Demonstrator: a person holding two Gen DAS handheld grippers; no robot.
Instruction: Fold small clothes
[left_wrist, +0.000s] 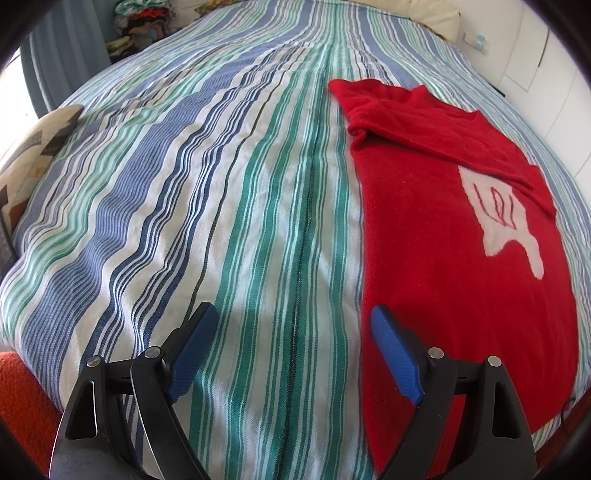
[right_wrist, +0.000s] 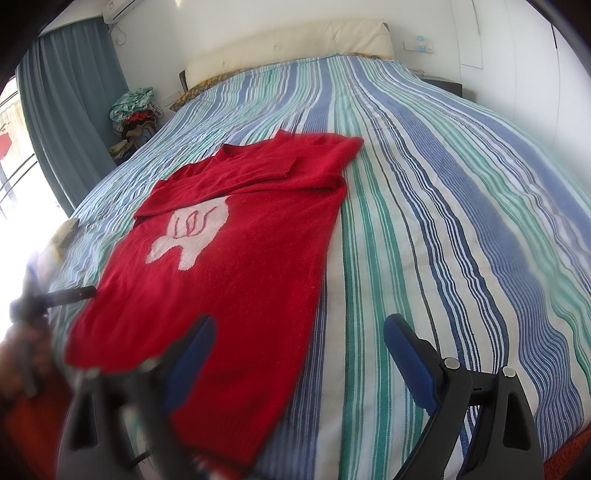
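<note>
I held both grippers above the near edge of the bed (left_wrist: 236, 221), each tilted down toward the striped cover. The sweater (right_wrist: 236, 266) lay flat on that cover, front side up, its hem toward me and its neck toward the headboard (right_wrist: 288, 48). It was bright red and fuzzy, with a pale pink shape knitted on the chest (right_wrist: 188, 230), a blob with two short lobes at its lower edge and a few red curved lines drawn inside it. Both sleeves were already folded inward across the upper chest, one lying over the other just below the neckline, so the body made a long, roughly straight-sided panel. The upper edge of the pink shape was covered by a sleeve. My left gripper (left_wrist: 291, 350) was spread wide with nothing between its blue pads (left_wrist: 397, 354); it hovered over bare stripes, just beside the sweater's left edge (left_wrist: 461, 258). My right gripper (right_wrist: 299, 354) was also spread wide and pinched nothing, sitting over the sweater's right lower edge, its left finger in front of red cloth and its right finger over the cover.
</note>
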